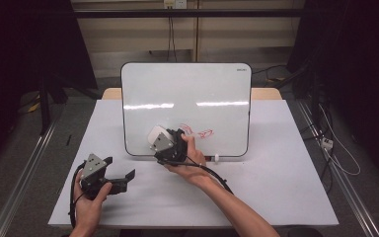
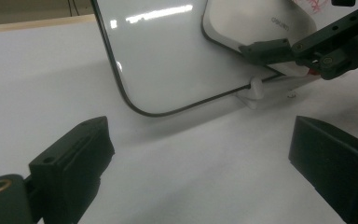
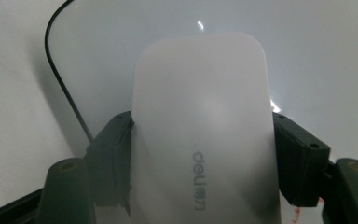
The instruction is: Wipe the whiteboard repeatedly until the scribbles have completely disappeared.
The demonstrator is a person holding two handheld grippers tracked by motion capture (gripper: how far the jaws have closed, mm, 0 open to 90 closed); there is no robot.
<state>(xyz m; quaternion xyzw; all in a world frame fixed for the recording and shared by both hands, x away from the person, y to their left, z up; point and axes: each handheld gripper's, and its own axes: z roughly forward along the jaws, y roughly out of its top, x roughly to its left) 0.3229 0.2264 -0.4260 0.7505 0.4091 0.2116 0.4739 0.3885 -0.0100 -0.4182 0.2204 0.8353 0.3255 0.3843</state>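
Observation:
A whiteboard [image 1: 197, 89] stands tilted on the white table, with red marks [image 1: 197, 132] near its lower middle. My right gripper [image 1: 164, 143] is shut on a white eraser [image 3: 203, 140], its jaws pressing both sides, and holds it against the board's lower left, just left of the red marks. The eraser [image 2: 256, 23] and the right gripper's jaws also appear in the left gripper view. My left gripper [image 1: 121, 168] rests on the table in front of the board's lower left corner [image 2: 140, 109], open, with nothing between its fingers [image 2: 70, 158].
The white table [image 1: 286, 168] has bare room right of the board and along its front. A small white clip foot [image 2: 255, 91] holds the board's bottom edge. Cables [image 1: 338, 153] run on the floor at the right.

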